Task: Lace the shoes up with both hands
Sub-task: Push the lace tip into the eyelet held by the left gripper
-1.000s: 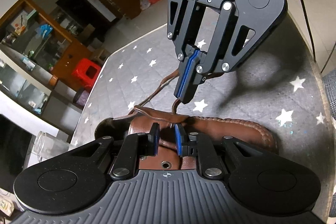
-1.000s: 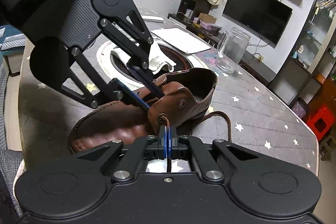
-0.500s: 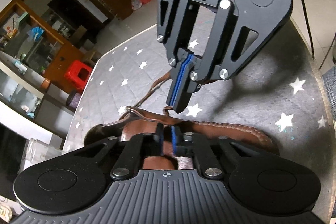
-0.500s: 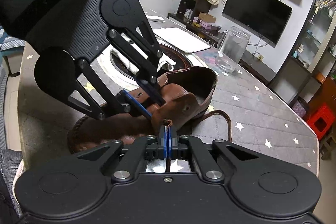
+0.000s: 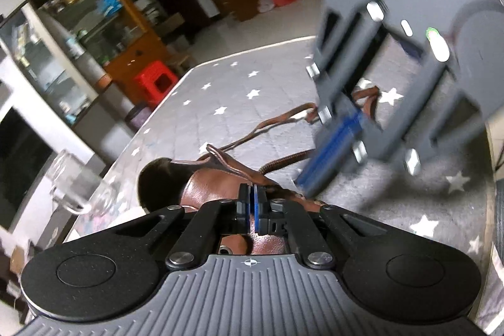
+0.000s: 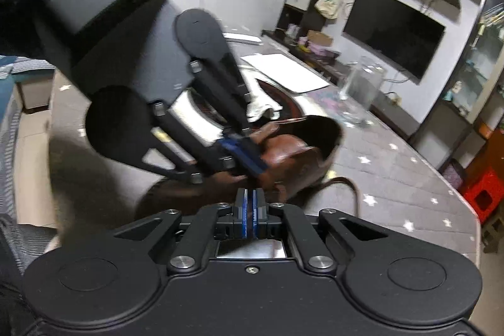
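Observation:
A brown leather shoe (image 5: 208, 188) lies on the grey star-patterned table cover (image 5: 226, 103); it also shows in the right wrist view (image 6: 293, 153). A brown lace (image 5: 267, 125) runs from its eyelets across the cover. My left gripper (image 5: 252, 194) is nearly shut over the shoe's flap; it looks pinched on the leather or lace there. My right gripper (image 6: 251, 197) is shut on the lace, which shows between its blue pads. It appears blurred in the left wrist view (image 5: 307, 189), just right of the shoe.
A glass jar (image 6: 362, 90) stands behind the shoe, also showing in the left wrist view (image 5: 75, 188). White paper (image 6: 283, 73) and a crumpled cloth (image 6: 261, 106) lie on the far side. A red stool (image 5: 156, 82) stands on the floor past the table edge.
My left gripper has closed from open to nearly shut over the shoe's flap. My right gripper has swung away to the right, still holding the lace, and both views are motion-blurred.

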A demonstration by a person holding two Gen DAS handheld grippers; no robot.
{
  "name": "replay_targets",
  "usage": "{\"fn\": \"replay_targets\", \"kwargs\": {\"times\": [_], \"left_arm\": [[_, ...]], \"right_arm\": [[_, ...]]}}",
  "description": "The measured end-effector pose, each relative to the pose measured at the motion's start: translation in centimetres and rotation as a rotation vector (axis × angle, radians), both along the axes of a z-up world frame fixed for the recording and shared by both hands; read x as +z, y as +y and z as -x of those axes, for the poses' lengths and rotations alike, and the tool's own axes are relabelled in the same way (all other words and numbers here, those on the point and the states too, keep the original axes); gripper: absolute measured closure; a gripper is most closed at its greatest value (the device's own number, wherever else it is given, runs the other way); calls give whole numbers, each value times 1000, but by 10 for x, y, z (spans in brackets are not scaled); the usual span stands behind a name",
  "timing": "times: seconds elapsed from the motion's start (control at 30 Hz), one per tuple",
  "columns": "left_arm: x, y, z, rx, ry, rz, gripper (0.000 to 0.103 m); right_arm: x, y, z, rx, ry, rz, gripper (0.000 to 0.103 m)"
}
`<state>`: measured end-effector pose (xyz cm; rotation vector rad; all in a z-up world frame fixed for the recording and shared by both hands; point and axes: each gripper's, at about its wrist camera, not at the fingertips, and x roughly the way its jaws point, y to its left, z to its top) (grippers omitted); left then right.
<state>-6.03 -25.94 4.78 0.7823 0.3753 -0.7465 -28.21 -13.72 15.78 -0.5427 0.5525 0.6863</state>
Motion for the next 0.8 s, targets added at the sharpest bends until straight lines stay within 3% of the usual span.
{"fn": "replay_targets", "kwargs": {"times": [0.23, 0.47, 0.8], "left_arm": [[24, 18, 15, 85, -122, 30, 101], [61, 41, 25, 130, -146, 87, 101], [65, 43, 42, 101, -152, 73, 101]], "right_arm": [[-17, 15, -3, -16, 29, -23, 101], [-15, 12, -5, -28, 40, -28, 101], [28, 9, -12, -61, -125, -134, 101]]}}
